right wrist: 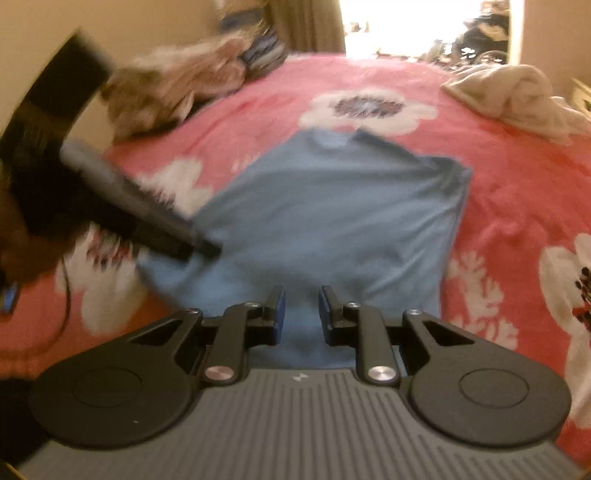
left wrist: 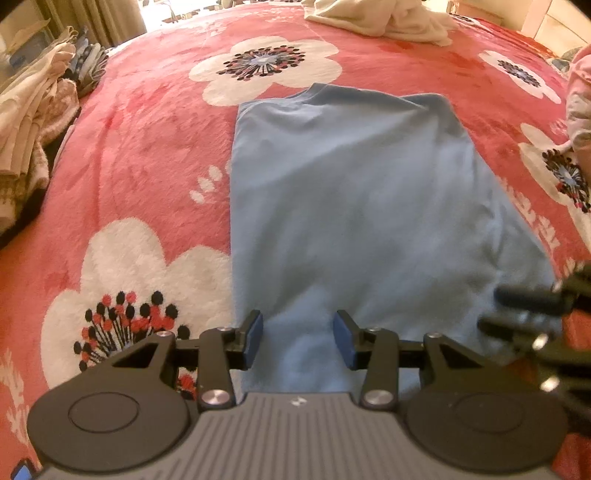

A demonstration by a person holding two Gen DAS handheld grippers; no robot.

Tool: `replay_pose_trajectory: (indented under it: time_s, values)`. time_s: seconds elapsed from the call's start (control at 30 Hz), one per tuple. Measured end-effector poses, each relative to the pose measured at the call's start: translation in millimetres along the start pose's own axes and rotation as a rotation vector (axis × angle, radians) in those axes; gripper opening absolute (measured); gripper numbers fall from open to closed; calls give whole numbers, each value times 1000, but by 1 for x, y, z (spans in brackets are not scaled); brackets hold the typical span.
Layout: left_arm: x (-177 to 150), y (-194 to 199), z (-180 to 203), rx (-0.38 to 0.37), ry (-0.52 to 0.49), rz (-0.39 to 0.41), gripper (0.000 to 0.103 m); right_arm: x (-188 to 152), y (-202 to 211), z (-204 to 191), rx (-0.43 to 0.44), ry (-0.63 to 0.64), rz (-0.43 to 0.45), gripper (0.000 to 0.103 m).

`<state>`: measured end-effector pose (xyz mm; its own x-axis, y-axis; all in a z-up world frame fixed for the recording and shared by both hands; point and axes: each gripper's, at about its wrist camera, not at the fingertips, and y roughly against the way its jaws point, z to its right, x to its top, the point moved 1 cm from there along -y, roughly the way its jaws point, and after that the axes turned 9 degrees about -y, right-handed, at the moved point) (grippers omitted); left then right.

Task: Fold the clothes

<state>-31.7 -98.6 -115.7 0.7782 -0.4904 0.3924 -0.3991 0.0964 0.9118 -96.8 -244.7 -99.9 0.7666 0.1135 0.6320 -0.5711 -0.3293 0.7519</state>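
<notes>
A light blue T-shirt [left wrist: 351, 192] lies flat on the red flowered blanket [left wrist: 140, 155], its sides folded in to a long strip and its collar at the far end. My left gripper [left wrist: 298, 338] hangs open over the near hem, cloth showing below its blue pads but not pressed by them. The right gripper [left wrist: 532, 314] shows blurred at the shirt's near right corner. In the right wrist view, my right gripper [right wrist: 301, 310] hovers over the shirt [right wrist: 332, 206] near its hem, jaws a narrow gap apart and nothing pinched. The left gripper [right wrist: 133, 206] reaches in from the left.
A heap of folded clothes [left wrist: 33, 122] sits at the bed's left edge. A cream garment [left wrist: 388, 18] lies bunched at the far end, and pink cloth [left wrist: 580, 92] at the right edge. A person's dark sleeve [right wrist: 40, 147] fills the left of the right wrist view.
</notes>
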Motion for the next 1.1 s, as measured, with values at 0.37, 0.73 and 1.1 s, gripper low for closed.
replay_pose_trajectory:
  time_s: [0.37, 0.73, 1.1]
  values:
    - [-5, 2, 1, 9, 0, -2, 45, -21, -1, -3, -34, -31, -43, 19]
    - [-9, 2, -1, 4, 11, -6, 45, -21, -1, -5, -54, -57, -48, 19]
    - [-11, 2, -1, 3, 17, -7, 46, -20, -2, -9, -72, -57, -51, 19]
